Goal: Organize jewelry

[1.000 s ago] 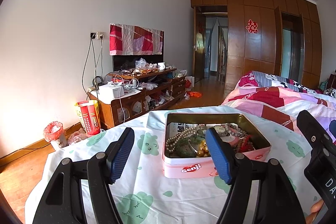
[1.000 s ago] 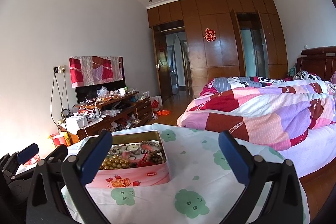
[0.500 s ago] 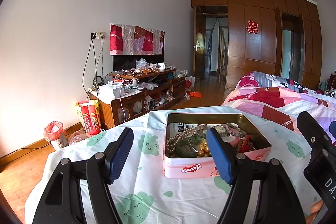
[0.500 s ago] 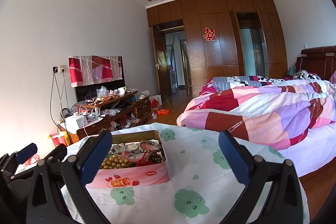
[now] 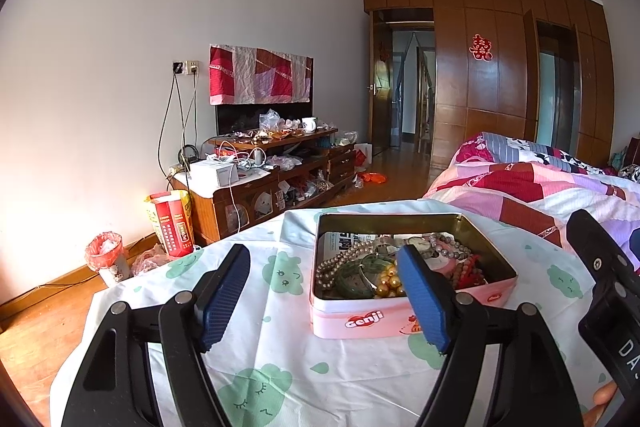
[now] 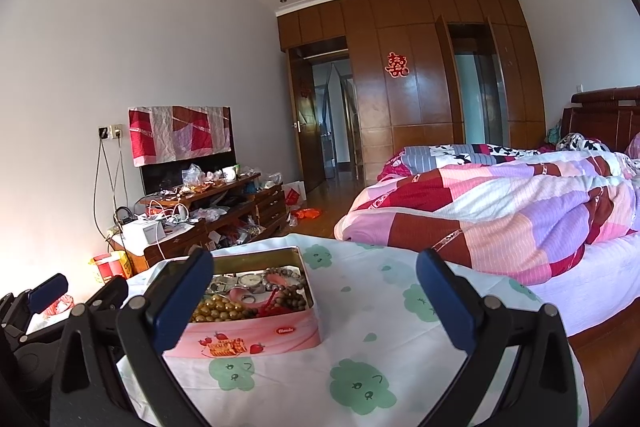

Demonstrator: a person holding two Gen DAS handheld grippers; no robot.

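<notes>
An open pink tin point(image 5: 360, 323) stands on a table covered with a white cloth printed with green faces point(image 5: 280, 379). It holds a tangle of jewelry: pearl strands point(image 5: 340, 261), a green bangle point(image 5: 352, 277), gold beads point(image 5: 386, 283), red beads point(image 5: 470, 269) and a watch. My left gripper point(image 5: 324, 295) is open, just in front of the tin and empty. My right gripper point(image 6: 316, 299) is open and empty, to the right of the tin point(image 6: 256, 333); its left finger overlaps the tin's left side in its view.
A bed with a patchwork quilt point(image 6: 500, 211) lies to the right of the table. A cluttered wooden TV stand point(image 5: 272, 183) is along the left wall, with a red box and a small bin point(image 5: 106, 259) on the floor.
</notes>
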